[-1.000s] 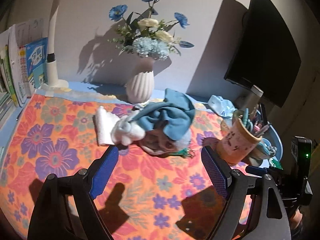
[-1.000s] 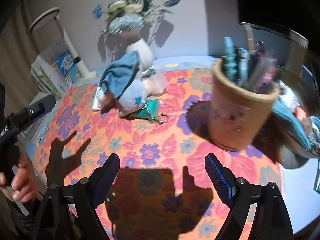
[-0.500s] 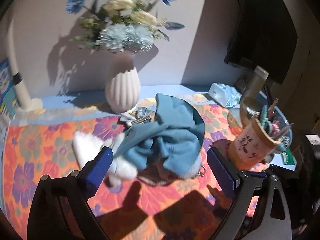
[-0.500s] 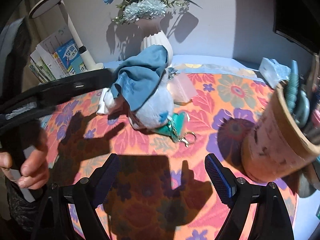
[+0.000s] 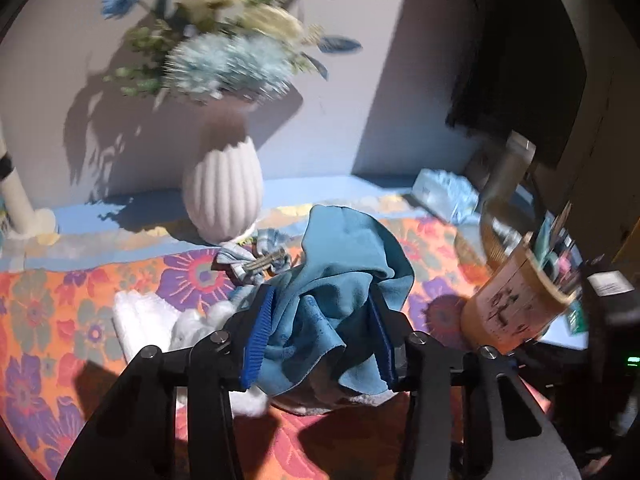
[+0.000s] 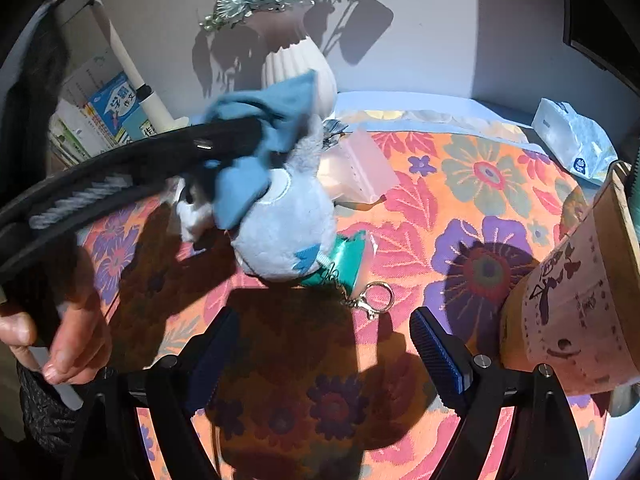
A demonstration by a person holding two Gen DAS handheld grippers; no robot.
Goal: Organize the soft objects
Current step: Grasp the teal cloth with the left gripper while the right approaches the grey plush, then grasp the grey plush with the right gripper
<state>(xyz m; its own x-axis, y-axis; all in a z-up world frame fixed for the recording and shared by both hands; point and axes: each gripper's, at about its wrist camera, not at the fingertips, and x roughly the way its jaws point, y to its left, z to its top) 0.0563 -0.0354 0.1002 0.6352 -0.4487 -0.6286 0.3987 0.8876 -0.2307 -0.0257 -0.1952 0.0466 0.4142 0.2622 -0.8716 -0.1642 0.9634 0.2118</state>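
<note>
The left claw [image 5: 320,336] points forward and downward, its two black arms rising from the lower edge of its own view toward twelve o'clock. Its jaws have just been closing, and the blue ribbed pads [image 5: 258,340] now press in on the blue cloth [image 5: 340,280] bunched between them (one pad at nine o'clock of the bundle, the other at three). In the right wrist view the left claw enters as a long black bar from nine o'clock, with the person's hand [image 6: 60,344] wrapped around its grip at about eight o'clock. The right claw [image 6: 324,354] tilts steeply down, its jaws standing wide apart with nothing between them.
</note>
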